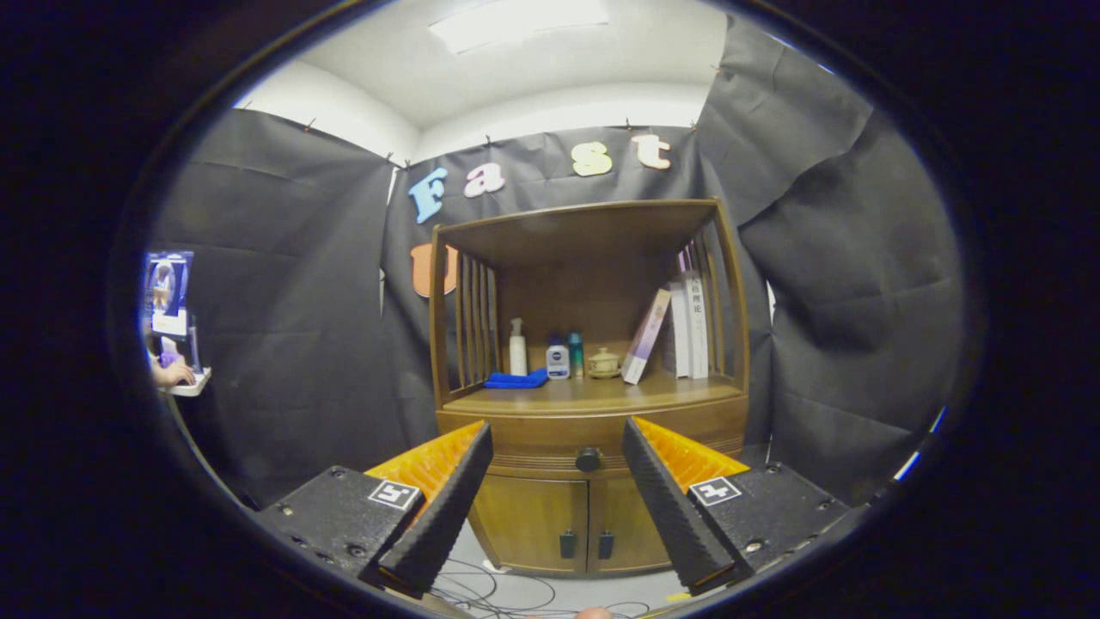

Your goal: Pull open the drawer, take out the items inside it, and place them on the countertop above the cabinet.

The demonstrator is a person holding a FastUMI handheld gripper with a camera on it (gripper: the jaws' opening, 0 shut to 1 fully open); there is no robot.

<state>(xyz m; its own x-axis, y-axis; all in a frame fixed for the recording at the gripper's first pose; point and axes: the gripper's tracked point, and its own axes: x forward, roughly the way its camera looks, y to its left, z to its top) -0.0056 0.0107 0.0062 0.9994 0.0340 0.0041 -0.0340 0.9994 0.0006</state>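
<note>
The handheld two-finger gripper (557, 438) is hovering with its fingers spread wide and empty, framing the small dark round knob (588, 459) of the closed brown wooden drawer (533, 447) well ahead, where an off-centre closure is risking a slip off the knob.

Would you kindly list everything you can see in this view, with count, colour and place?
cabinet: one, brown wood, against the black cloth wall, beyond the tool
drawer: one, brown, shut, under the countertop
drawer knob: one, dark, between the fingers, farther off
lower doors: two, brown, shut, below the drawer
cloth: one, blue, on the countertop's left part
bottles: three, white pump, white-and-blue, teal, behind the cloth
lidded pot: one, beige, right of the bottles
books: several, pale, leaning right of the pot
cables: several, dark, on the floor
tool: one, fingers open, aimed at the drawer
</note>
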